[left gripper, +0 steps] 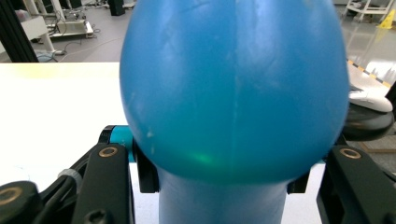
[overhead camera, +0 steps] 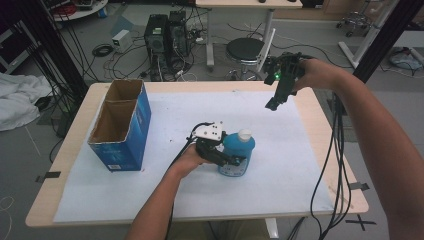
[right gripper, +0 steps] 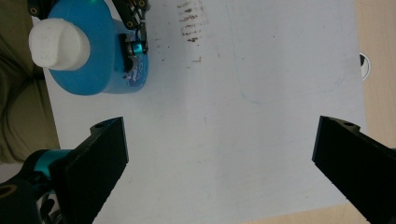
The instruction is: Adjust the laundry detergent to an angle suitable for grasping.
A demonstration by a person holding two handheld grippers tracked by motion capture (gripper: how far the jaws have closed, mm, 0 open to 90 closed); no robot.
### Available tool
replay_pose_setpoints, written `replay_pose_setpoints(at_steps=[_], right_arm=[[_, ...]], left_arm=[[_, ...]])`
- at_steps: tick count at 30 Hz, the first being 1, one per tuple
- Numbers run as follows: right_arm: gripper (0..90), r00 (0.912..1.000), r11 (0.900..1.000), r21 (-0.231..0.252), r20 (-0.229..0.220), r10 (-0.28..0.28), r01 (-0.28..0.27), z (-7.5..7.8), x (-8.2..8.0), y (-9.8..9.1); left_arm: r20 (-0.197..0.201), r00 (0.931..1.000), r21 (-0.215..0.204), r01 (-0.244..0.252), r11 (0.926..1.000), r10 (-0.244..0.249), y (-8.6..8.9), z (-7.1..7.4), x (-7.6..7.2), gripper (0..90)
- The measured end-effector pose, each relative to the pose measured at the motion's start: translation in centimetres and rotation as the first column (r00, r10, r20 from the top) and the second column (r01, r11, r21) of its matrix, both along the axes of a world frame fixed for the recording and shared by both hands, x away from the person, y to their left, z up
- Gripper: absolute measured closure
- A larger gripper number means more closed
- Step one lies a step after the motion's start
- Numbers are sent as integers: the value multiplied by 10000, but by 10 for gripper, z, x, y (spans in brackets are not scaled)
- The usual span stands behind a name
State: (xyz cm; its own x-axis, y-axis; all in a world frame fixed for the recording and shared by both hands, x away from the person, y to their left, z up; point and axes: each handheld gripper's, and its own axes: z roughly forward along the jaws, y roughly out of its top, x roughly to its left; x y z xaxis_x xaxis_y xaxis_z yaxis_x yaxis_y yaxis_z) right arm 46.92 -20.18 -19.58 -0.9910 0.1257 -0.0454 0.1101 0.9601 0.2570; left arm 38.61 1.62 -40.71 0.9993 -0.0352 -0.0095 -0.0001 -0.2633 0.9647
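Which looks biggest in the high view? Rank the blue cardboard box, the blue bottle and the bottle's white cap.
1. blue cardboard box, clearly largest.
2. blue bottle, held in the left gripper.
3. white cap, smallest.
All stand at a similar distance, so the order is sure.

**Open sheet on the right, box guarding the left**

The white sheet [overhead camera: 280, 145] lies bare right of the blue bottle [overhead camera: 237, 155], with room to pass there. The bottle stands mid-table, clamped by the left gripper [overhead camera: 222, 152]. The blue box [overhead camera: 122, 125], 2 open compartments, blocks the left edge. The right gripper [overhead camera: 280, 95] hovers over the far right, its jaws spread wide above bare paper.
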Motion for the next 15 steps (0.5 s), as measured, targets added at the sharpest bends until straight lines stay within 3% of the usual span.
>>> replay_pose_setpoints(at_steps=[15], right_arm=[[25,10000,10000,-54,35,-19,19,0,-2,2]], left_arm=[[137,9999,180,-11,9998,9,6,0,-4,432]])
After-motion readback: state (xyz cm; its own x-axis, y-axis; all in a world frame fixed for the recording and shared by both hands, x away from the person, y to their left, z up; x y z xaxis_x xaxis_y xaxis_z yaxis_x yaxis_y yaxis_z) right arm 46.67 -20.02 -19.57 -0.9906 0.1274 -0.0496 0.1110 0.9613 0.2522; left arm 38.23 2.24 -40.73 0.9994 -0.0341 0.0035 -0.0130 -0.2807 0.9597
